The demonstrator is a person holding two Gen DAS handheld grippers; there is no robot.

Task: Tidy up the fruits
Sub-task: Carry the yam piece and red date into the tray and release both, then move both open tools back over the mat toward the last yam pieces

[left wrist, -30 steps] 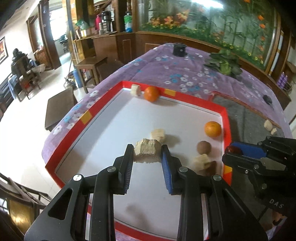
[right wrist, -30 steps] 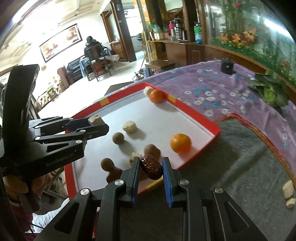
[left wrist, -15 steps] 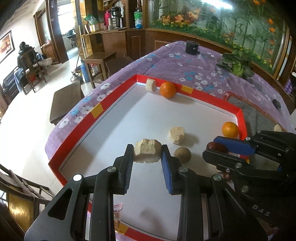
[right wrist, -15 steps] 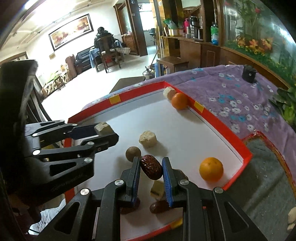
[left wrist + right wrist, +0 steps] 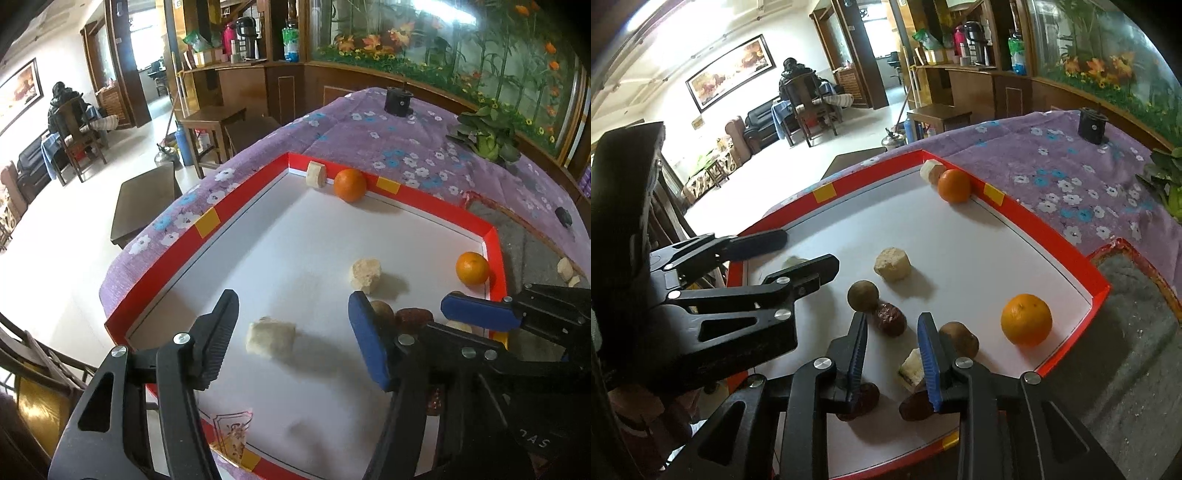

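Observation:
A white tray with a red rim [image 5: 207,236] holds the fruit. My left gripper [image 5: 293,332] hangs over its near left corner. Its jaws are opening, and a pale chunk [image 5: 270,338] lies loose on the tray floor between them. My right gripper [image 5: 892,347] is over the near right part, jaws opening slightly. A wrinkled red date [image 5: 889,319] rests on the tray between its tips, free of the pads, next to a round brown fruit [image 5: 863,295]. Two oranges [image 5: 1027,319] [image 5: 954,185], another pale chunk [image 5: 892,264] and a brown fruit [image 5: 960,339] lie around.
Two dark dates [image 5: 860,400] and a pale piece [image 5: 912,369] sit under my right fingers. A purple flowered cloth [image 5: 406,147] covers the table. A grey mat [image 5: 1145,350] lies right of the tray, with a plant [image 5: 484,136] and a black object [image 5: 398,101] beyond. Past the left edge is open floor.
My left jaws have spread and the pale chunk has dropped from them onto the tray. My right jaws have parted and the date now lies on the tray.

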